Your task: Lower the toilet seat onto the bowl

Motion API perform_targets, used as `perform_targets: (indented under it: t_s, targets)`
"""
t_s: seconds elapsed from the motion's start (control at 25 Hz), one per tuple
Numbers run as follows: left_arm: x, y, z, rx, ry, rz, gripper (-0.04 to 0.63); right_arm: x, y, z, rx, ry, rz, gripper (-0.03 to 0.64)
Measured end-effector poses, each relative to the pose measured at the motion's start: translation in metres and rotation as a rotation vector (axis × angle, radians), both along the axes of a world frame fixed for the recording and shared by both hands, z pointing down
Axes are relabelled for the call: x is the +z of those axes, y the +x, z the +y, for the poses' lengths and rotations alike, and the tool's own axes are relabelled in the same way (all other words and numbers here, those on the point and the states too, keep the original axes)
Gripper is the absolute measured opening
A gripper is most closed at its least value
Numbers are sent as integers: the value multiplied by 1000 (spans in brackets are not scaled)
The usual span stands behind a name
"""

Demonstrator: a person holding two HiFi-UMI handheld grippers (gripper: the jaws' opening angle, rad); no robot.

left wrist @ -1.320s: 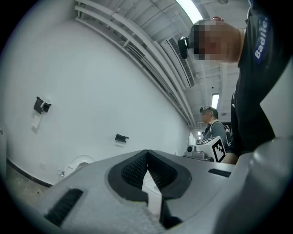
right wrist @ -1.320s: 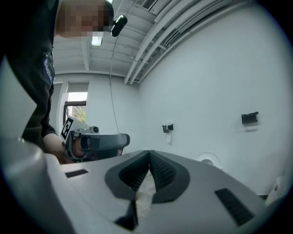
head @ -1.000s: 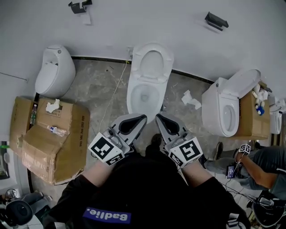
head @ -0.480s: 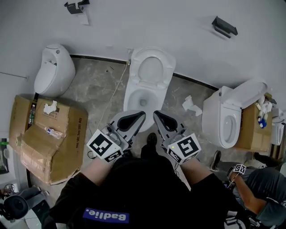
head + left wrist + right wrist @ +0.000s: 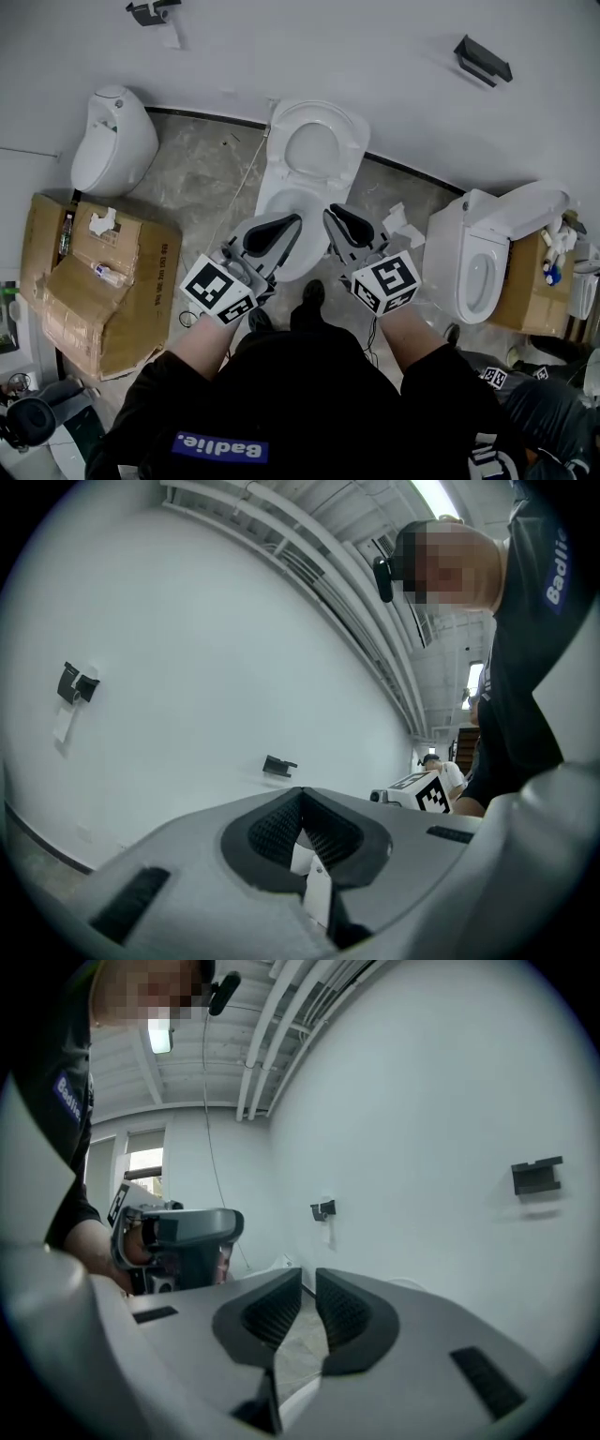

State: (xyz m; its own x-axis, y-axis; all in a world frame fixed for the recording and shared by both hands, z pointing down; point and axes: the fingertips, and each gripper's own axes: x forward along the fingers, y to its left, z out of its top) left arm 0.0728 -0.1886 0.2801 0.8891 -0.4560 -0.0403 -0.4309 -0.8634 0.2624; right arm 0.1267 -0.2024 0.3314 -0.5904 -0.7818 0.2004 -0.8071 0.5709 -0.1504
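Note:
In the head view a white toilet stands against the wall, its seat [image 5: 315, 148] raised and leaning back above the open bowl [image 5: 287, 208]. My left gripper [image 5: 294, 221] hovers over the bowl's front rim, shut and empty. Beside it my right gripper [image 5: 331, 214] is also shut, with nothing in it. Neither touches the seat. The left gripper view shows the left gripper [image 5: 302, 797] with its jaws together against a bare white wall. In the right gripper view the right gripper [image 5: 308, 1283] has its jaws almost touching, and the left gripper [image 5: 178, 1234] is seen beside it.
A white urinal-like fixture [image 5: 112, 141] and a cardboard box [image 5: 103, 281] stand at the left. Another toilet [image 5: 483, 253] stands at the right, with crumpled paper [image 5: 397, 217] on the floor between. A cable [image 5: 240, 187] runs along the floor. A black bracket [image 5: 483, 58] hangs on the wall.
Both grippers have moved forward from in front of the toilet to over the bowl's front rim. Their jaws stay shut. The seat has not moved.

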Motion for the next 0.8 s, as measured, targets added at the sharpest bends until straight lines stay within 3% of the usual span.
perform_targets:
  t_s: [0.28,0.44,0.8]
  targets:
    - [10,19,-36,-27,-11,-12,15,31,32,-63,-4,-22,59,39]
    - [12,22,-51,-47,-11,-11,15,43,43,-101,-17,-36,80,101]
    - [19,16,-91,-110,-20,-16,15,78,69,-186,12,-71,118,110]
